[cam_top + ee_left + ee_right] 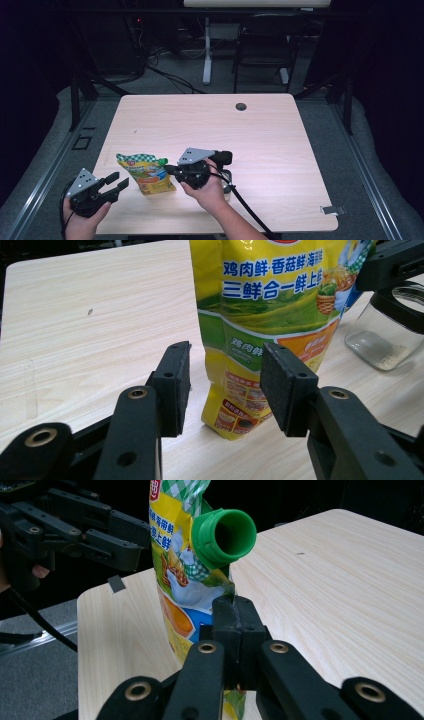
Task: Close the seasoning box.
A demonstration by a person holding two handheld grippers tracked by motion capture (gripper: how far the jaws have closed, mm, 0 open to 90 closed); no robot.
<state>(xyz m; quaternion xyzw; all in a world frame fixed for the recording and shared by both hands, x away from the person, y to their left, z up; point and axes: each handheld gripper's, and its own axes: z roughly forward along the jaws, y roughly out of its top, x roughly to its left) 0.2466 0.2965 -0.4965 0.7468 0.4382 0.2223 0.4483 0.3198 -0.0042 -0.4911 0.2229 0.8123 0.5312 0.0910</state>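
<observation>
right gripper [235, 630]: I pinch the yellow plastic pouch with green spout [175, 580] to stand it on the pale wood table [260, 135] | left gripper [225, 385]: jaws wide apart, waiting beside it

We see pouch [146, 172] on table [260, 135], near front left corner. Right gripper [172, 170] touches pouch's right edge, just under spout [223, 537]. Left gripper [116, 182] sits left of pouch, apart, at table's front edge. Jar [387, 335] stands right of pouch, behind right gripper. Hole [241, 106] lies near far edge.
</observation>
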